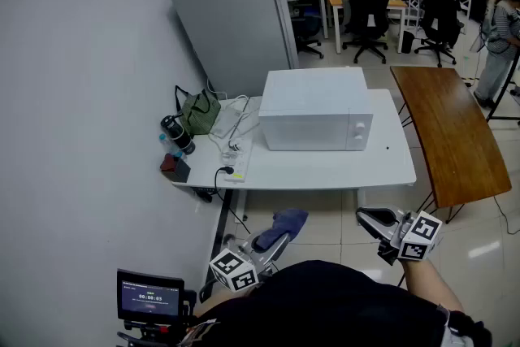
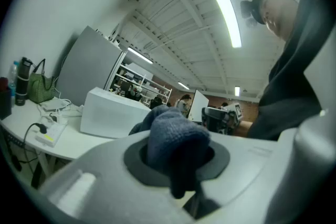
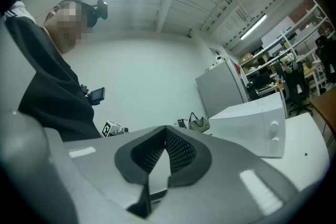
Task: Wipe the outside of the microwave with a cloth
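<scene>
The white microwave (image 1: 317, 119) stands on a white table (image 1: 325, 171) ahead of me, door and knobs facing me. It also appears in the left gripper view as the microwave (image 2: 113, 113), and in the right gripper view as the microwave (image 3: 257, 123). My left gripper (image 1: 272, 240) is held low near my body, short of the table's front edge, shut on a blue cloth (image 1: 282, 223). That cloth (image 2: 173, 139) bunches up between its jaws. My right gripper (image 1: 372, 220) hangs in front of the table's right corner, its jaws (image 3: 167, 131) shut with nothing in them.
A green bag (image 1: 200, 110), a dark bottle (image 1: 177, 134), a power strip (image 1: 231, 158) with cables and a small dark box (image 1: 174, 167) crowd the table's left end. A grey cabinet (image 1: 236, 20) stands behind, a wooden table (image 1: 451, 126) to the right. A person (image 1: 497, 45) stands far right.
</scene>
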